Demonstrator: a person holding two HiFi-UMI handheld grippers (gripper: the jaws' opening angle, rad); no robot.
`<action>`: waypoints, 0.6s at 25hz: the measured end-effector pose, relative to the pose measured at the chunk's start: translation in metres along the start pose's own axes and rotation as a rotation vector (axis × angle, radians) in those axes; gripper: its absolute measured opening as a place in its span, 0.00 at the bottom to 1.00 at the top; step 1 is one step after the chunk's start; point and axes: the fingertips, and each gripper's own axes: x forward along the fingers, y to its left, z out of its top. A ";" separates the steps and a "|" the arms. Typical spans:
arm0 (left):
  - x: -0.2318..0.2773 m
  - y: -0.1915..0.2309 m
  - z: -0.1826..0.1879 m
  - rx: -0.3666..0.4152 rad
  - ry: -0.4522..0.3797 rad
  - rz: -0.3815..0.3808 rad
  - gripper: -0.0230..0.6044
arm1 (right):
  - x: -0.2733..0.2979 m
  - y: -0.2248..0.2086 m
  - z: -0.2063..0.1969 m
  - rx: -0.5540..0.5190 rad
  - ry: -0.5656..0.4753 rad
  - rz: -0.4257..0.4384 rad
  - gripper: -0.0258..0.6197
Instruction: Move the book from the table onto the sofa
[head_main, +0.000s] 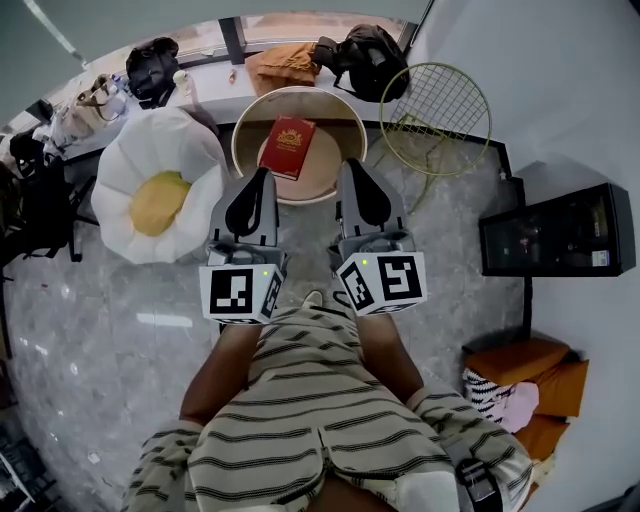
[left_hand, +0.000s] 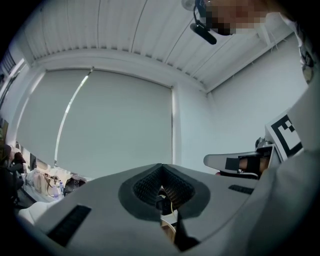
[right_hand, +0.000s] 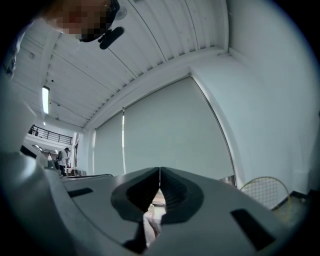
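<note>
A red hardcover book with a gold emblem (head_main: 291, 146) lies flat on the round cream-coloured counter (head_main: 331, 130), slightly left of its middle, with nothing on or against it. To the left of the counter sits the white flower-shaped sofa with a yellow centre (head_main: 185, 150), its edge just beside the counter's rim. The left gripper (head_main: 262, 172) and the right gripper (head_main: 352, 165) are held side by side at the near edge of the counter, tips pointing toward it and apart from the book. In the left gripper view the left gripper (left_hand: 161, 172) has its black ribbed fingers (left_hand: 145, 189) clenched tip to tip with nothing between them, and the right gripper view shows the same for the right gripper (right_hand: 159, 174) – both empty. Each carries its cube with square markers, left (head_main: 242, 290) and right (head_main: 382, 280), close to the person's striped shirt (head_main: 320, 410). A round yellow-green wire frame (head_main: 435, 115) stands to the right of the counter, a black cabinet (head_main: 555, 232) against the right wall – and bags lie along the window ledge (head_main: 200, 60) at the far side
</note>
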 end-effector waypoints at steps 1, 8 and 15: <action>0.004 0.003 -0.003 0.000 0.003 -0.002 0.05 | 0.005 -0.002 -0.003 0.002 0.006 -0.006 0.06; 0.048 0.047 -0.025 -0.037 0.028 -0.027 0.05 | 0.062 -0.004 -0.027 -0.011 0.049 -0.042 0.06; 0.113 0.113 -0.037 -0.064 0.068 -0.087 0.05 | 0.149 -0.005 -0.050 -0.018 0.091 -0.105 0.06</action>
